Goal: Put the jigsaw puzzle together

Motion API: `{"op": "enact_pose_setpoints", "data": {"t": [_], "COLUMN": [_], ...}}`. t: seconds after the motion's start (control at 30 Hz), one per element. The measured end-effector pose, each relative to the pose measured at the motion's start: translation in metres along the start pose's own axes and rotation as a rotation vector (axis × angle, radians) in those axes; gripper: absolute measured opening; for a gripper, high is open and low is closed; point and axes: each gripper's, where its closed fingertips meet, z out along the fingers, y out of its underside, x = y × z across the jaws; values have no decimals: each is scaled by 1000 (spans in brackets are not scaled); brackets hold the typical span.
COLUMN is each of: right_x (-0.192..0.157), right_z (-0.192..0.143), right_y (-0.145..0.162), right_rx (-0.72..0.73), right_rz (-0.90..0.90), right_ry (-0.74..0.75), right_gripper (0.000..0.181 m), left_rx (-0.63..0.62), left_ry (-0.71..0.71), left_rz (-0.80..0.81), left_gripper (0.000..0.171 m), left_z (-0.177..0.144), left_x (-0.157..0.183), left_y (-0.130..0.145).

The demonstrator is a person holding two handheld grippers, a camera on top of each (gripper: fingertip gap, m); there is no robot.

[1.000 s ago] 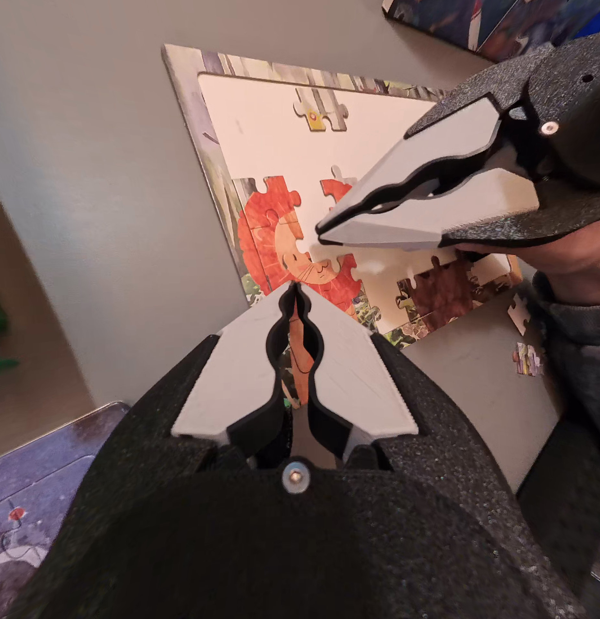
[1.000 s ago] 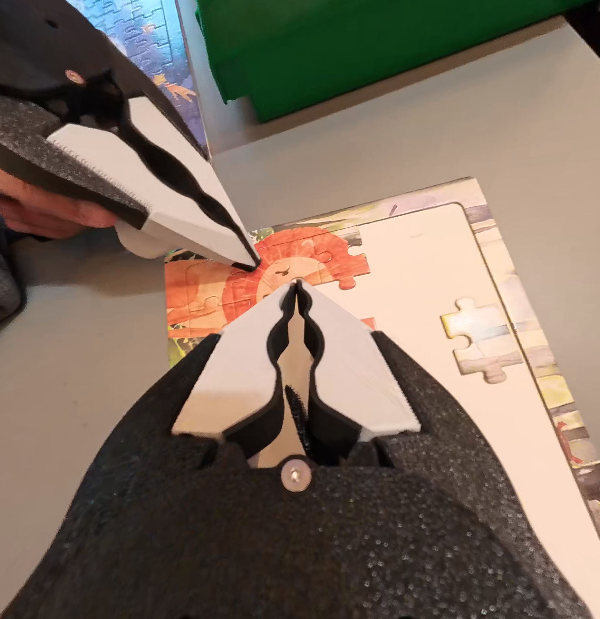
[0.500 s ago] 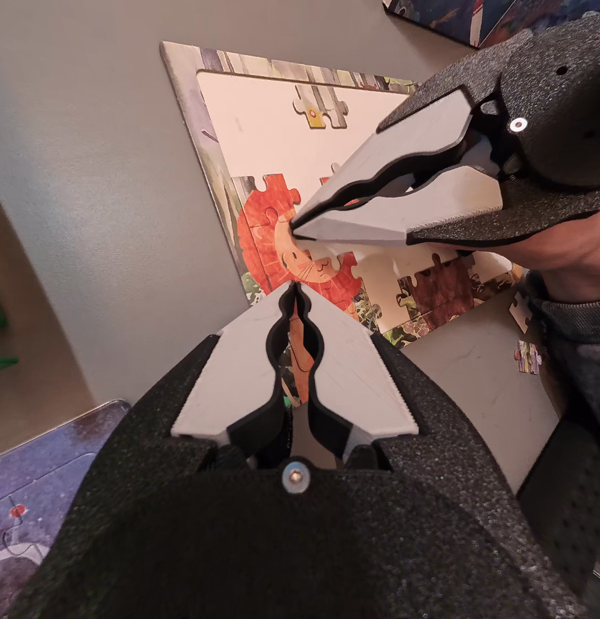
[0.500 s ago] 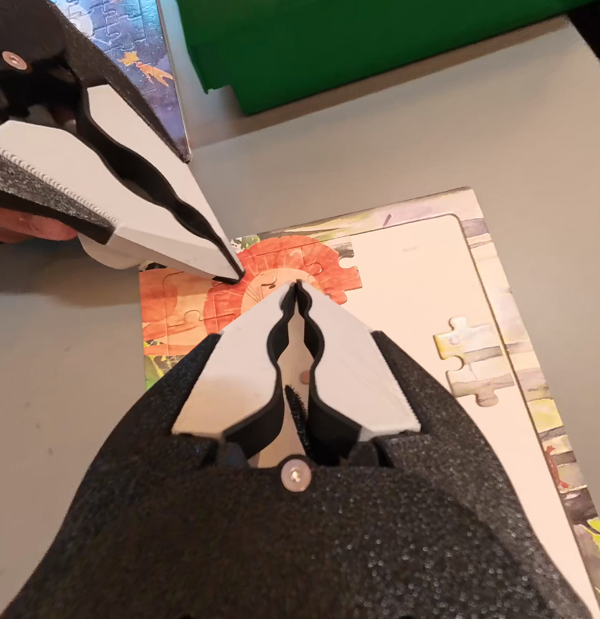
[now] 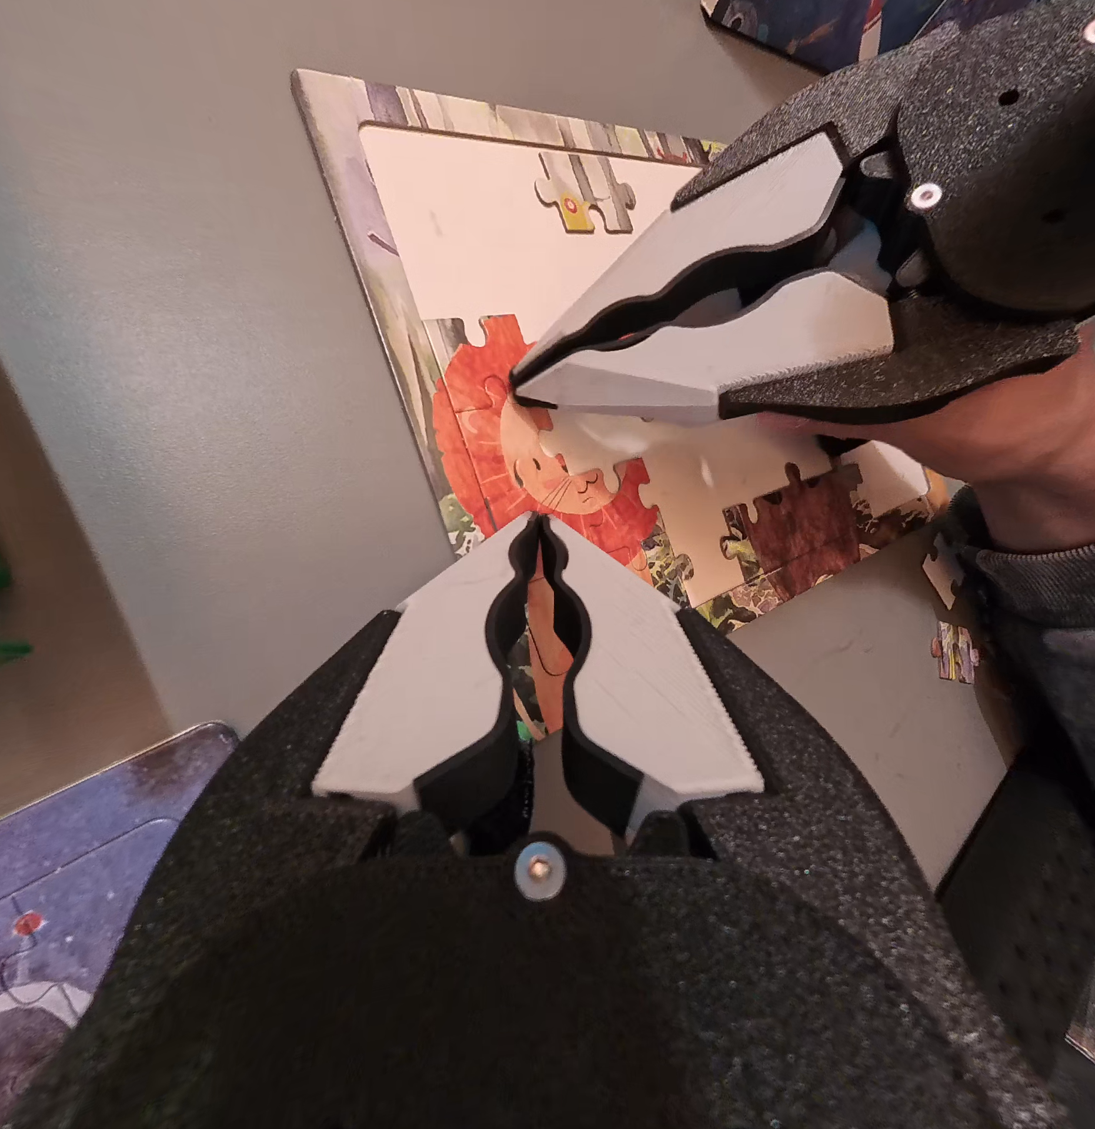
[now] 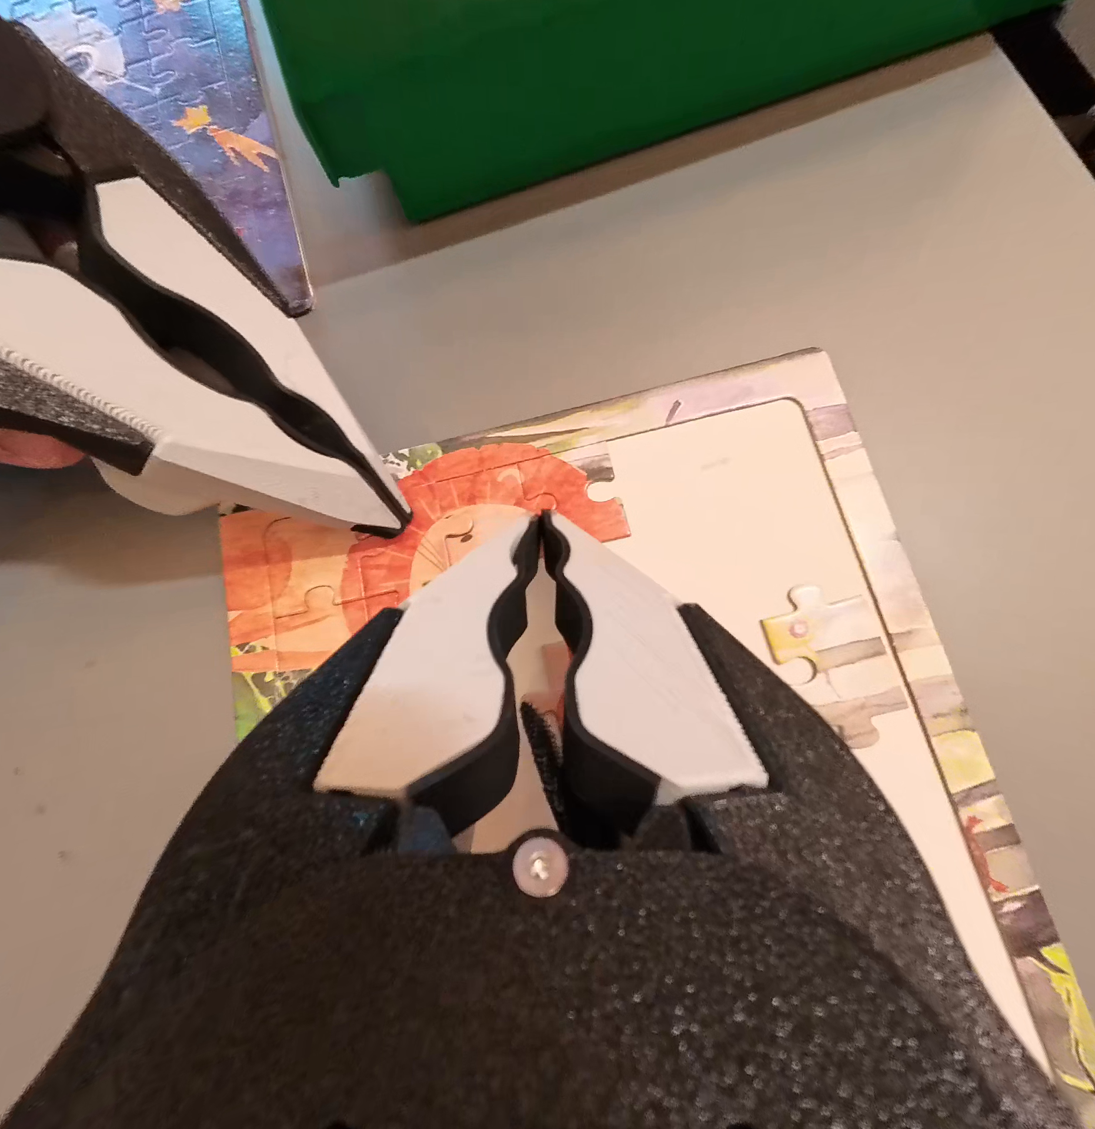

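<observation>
Both grippers are closed to a point, with nothing between the fingers. The right gripper [image 6: 542, 519] has its tips together and they rest on the orange lion [image 6: 472, 507], at the upper part of the mane. The left gripper [image 6: 398, 522] is also narrow, tip to tip, and its point comes down on the lion's mane from the other side, just beside the right one. In the left wrist view the left gripper [image 5: 536, 519] stands near the lower edge of the lion [image 5: 533, 464], and the right gripper [image 5: 520, 394] touches the top of the face.

The lion is a group of joined pieces in the puzzle tray [image 6: 838, 427], at the corner nearest to the left gripper. The tray is a rectangle lying flat on the grey table [image 6: 777, 244]; in the right wrist view its long side runs away to the lower right. Most of the white inside of the tray [image 5: 472, 214] is open, so there is much free room beyond the lion. One pale single piece [image 6: 820, 629] lies against the far border.

Only the left wrist view shows the brown joined pieces [image 5: 801, 525] along the tray's lower edge, and two loose pieces [image 5: 954, 650] on the table outside it, near a grey sleeve [image 5: 1046, 586]. Only the right wrist view shows the green box [image 6: 594, 91] behind the tray. A dark blue finished puzzle [image 6: 227, 122] lies beside the green box, apart from the tray.
</observation>
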Motion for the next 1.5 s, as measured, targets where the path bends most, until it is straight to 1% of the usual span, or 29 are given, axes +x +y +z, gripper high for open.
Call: {"op": "enact_pose_setpoints", "data": {"t": [0.07,0.3,0.37,0.4,0.47,0.53,0.6,0.63,0.77,1.0,1.17,1.27,1.33,1.5], "right_x": [-7,-2,-1,0,-1,-1,-2,-2,-1,0,3,-8,-9,-7], "right_z": [0,0,0,-1,-1,0,-1,0,0,0,-1,-2,1,2], "right_y": [1,1,1,1,1,1,1,1,1,1,0,-2,1,0], "right_rx": [-2,-4,-5,-5,-6,-8,-10,-9,-1,5,7,15,-10,1], "right_rz": [-8,-10,-7,-6,-8,-19,-16,-11,-7,1,-8,-22,-42,-23], "right_ry": [-49,-17,-18,-18,-15,-10,-17,-23,-24,-31,-2,-58,-50,-48], "right_gripper": [0,0,0,0,0,0,0,0,0,0,0,0,0,0], "left_rx": [0,6,9,5,-1,31,13,0,-32,-28,-29,-27,-27,-25], "left_ry": [-3,-4,0,0,-38,-131,-217,-233,-208,-204,-199,-198,-198,-197], "left_rz": [2,1,6,12,33,62,77,77,88,83,86,85,85,83], "left_gripper": [0,2,7,13,23,21,11,8,4,4,4,4,4,4], "left_z": [0,-5,-10,-13,-21,-29,-30,-28,-18,-18,-18,-18,-18,-18], "left_x": [0,0,2,3,1,-8,-21,-25,-22,-22,-22,-22,-22,-22], "left_y": [0,0,0,2,5,3,5,6,12,13,13,13,13,13]}}
